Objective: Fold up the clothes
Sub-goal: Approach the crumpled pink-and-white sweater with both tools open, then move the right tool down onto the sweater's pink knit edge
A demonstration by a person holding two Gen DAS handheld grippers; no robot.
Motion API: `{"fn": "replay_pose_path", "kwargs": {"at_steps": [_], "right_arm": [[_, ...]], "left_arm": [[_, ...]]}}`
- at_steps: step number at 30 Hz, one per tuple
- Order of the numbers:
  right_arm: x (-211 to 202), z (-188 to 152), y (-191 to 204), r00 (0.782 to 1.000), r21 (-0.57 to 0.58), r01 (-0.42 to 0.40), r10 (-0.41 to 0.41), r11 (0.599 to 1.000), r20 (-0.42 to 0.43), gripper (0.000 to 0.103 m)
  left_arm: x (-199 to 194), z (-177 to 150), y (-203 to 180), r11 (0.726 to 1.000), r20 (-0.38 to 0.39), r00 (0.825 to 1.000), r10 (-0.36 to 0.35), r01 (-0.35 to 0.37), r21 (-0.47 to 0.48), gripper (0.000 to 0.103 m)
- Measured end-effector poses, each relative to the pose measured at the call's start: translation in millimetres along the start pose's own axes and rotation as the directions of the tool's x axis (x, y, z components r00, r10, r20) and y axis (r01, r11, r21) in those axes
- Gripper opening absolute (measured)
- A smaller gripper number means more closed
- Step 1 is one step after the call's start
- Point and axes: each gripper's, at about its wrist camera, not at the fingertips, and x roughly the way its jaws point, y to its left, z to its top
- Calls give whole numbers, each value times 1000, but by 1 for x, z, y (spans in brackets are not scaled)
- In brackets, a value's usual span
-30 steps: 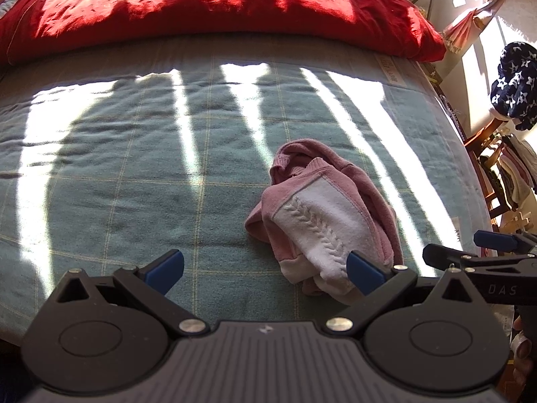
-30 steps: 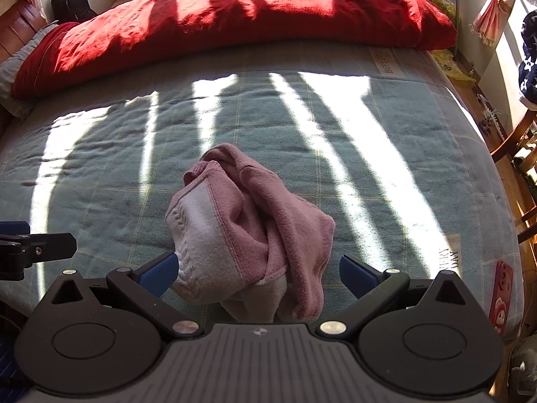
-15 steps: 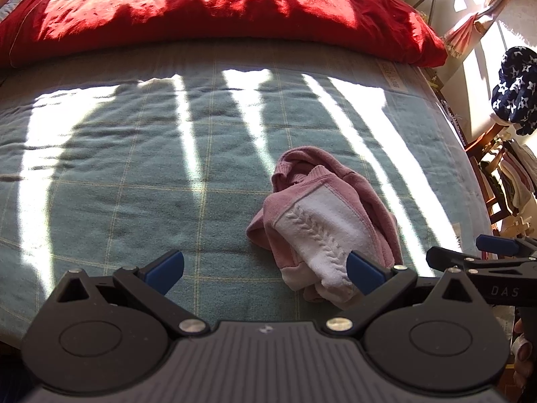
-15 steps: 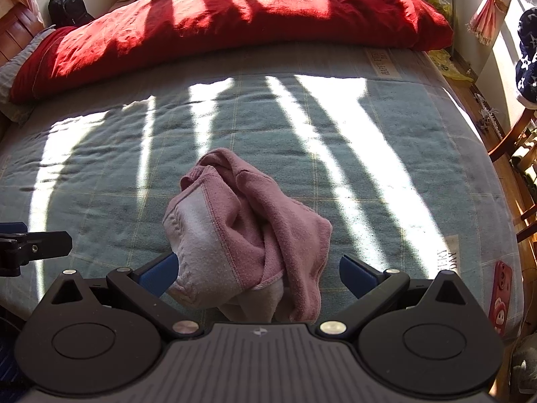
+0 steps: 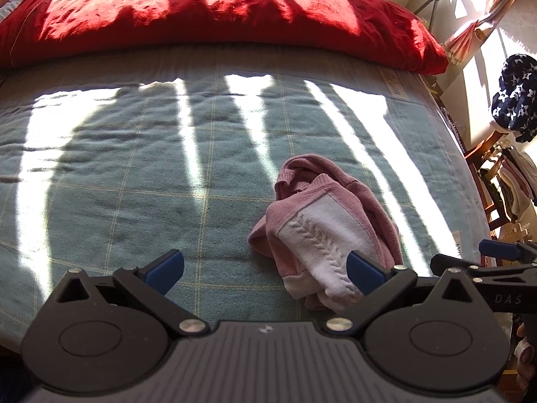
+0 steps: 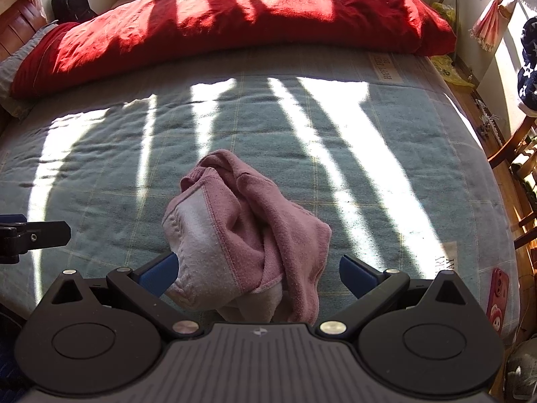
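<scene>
Tools first: the left tool (image 5: 265, 267) is hovering with its blue-padded fingers spread wide and gripping nothing, its right pad overlapping the near edge of the crumpled pink-and-white knitted garment (image 5: 322, 231) in view, though whether it is touching I cannot tell. The right tool (image 6: 256, 270) is likewise gaping wide and empty, with that same garment (image 6: 245, 241) bunching up between its two pads, not pinched.

Outward from there, the garment is lying in a heap on the teal checked blanket of the bed (image 5: 134, 174), near the front edge and toward the right side. A long red pillow (image 5: 201, 16) is lying along the far side, and a red phone (image 6: 498, 299) is resting at the bed's right edge.

Judging by the heap, folding is not yet beginning: nothing is being smoothed or laid flat, so spreading and every fold are remaining. No basket or container is showing.
</scene>
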Motion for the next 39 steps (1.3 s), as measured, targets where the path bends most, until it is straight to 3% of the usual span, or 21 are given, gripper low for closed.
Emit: {"fn": "replay_pose_path", "kwargs": {"at_steps": [10, 23, 28, 33, 39], "right_arm": [[-13, 2, 20, 998, 38, 56, -57, 998, 13, 103], [-49, -22, 41, 994, 161, 90, -98, 983, 39, 103], [-39, -5, 21, 996, 102, -35, 26, 994, 90, 103], [-24, 23, -7, 968, -31, -210, 212, 977, 133, 103], [-10, 43, -38, 942, -109, -325, 332, 939, 54, 103]], "left_arm": [[-3, 12, 17, 994, -4, 999, -47, 47, 99, 102], [-15, 8, 30, 957, -29, 995, -92, 97, 272, 102], [-21, 13, 17, 969, 45, 997, -61, 48, 244, 102], [-20, 18, -7, 993, 63, 998, -16, 9, 114, 102], [-19, 12, -31, 998, 49, 999, -2, 5, -58, 102]]}}
